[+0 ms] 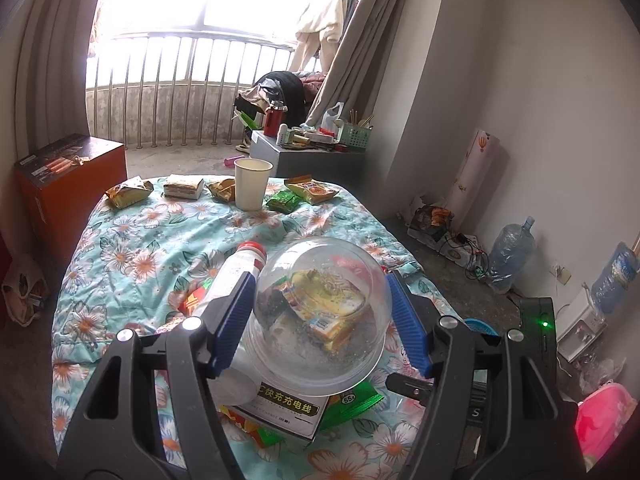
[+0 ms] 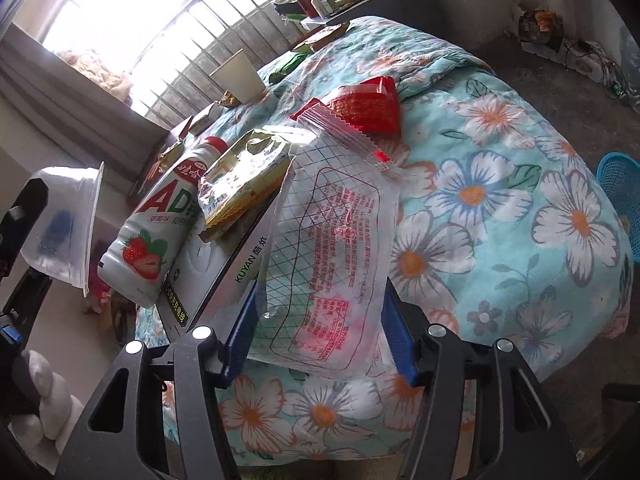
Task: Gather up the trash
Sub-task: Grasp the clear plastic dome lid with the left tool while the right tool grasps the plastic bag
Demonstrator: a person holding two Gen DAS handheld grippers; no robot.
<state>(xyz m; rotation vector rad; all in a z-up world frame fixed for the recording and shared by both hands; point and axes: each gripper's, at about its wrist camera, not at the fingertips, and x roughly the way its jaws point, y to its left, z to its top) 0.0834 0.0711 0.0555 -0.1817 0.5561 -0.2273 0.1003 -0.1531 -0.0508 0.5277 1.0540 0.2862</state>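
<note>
My left gripper is shut on a clear plastic bowl, held bottom-forward above the trash pile; the right wrist view shows it at the left. Under it lie a white strawberry drink bottle, a yellow snack wrapper, a white cable box and green wrappers. My right gripper has its jaws either side of a clear printed zip bag that lies over the box; I cannot tell whether they grip it. A red wrapper lies beyond. A paper cup and several snack packets sit at the far edge.
The table is covered by a floral quilt. A blue basket stands on the floor at the right. An orange box stands at the left, a cluttered low stand behind, and water jugs and cables along the right wall.
</note>
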